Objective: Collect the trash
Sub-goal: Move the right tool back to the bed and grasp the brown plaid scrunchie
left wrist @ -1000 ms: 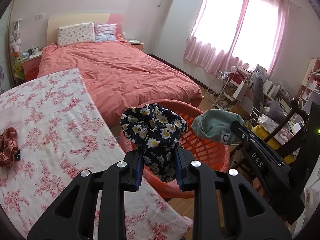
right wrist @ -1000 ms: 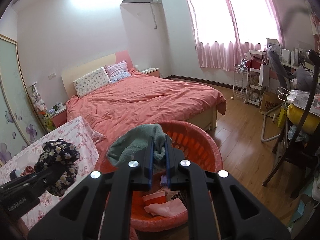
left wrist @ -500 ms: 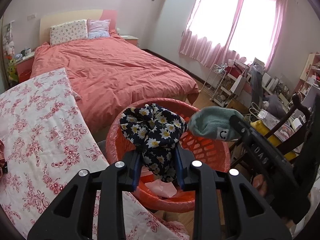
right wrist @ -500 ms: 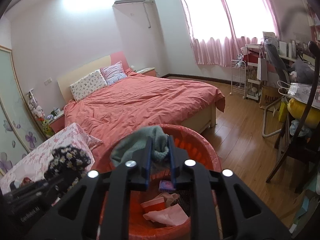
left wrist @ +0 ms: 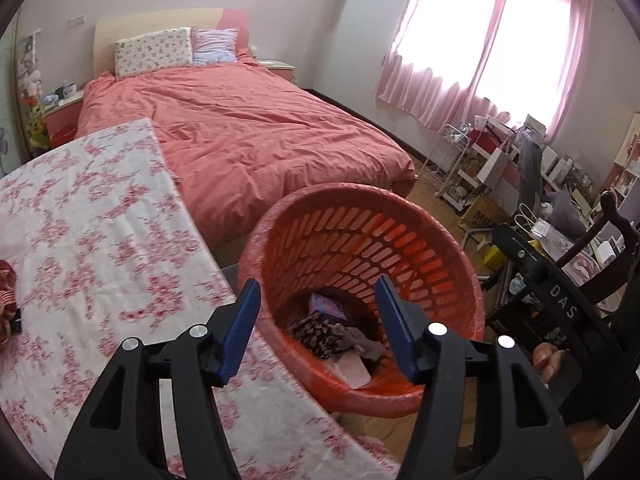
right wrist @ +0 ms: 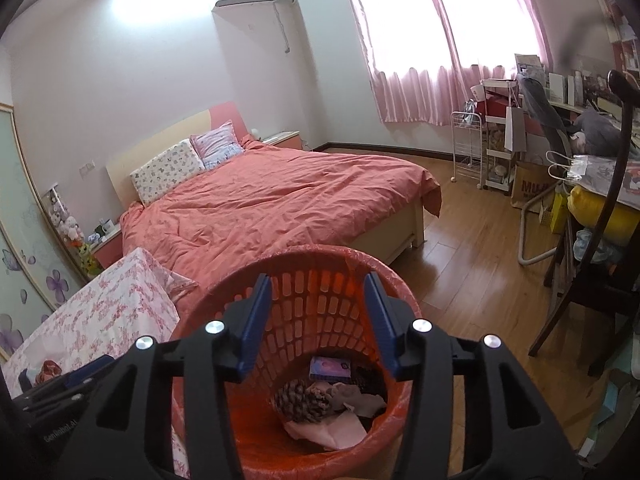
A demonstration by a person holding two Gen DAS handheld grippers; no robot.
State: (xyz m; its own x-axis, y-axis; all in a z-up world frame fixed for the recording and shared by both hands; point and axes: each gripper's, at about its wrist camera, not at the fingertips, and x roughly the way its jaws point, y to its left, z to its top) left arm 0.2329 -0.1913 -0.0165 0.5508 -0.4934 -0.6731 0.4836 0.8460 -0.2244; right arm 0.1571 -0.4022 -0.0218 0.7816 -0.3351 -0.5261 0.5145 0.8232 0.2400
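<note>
Both tools hang over the red basket [left wrist: 436,252] with their blue-padded jaws spread wide and nothing between them: the left gripper [left wrist: 318,308] looks down into it from the side of the flowered table [left wrist: 92,240], and the right gripper [right wrist: 318,304] sits almost straight above the rim. Below and ahead of the fingers, at the bottom of the basket, lies the trash: a dark patterned cloth [right wrist: 302,400], a crumpled pink paper [right wrist: 328,432] and a small purple box [right wrist: 331,368], heaped together and touching. Beyond the basket stands a bed [right wrist: 280,208] under a salmon cover, and a striped red cloth [left wrist: 6,304] lies on the table far to the left of the left gripper.
</note>
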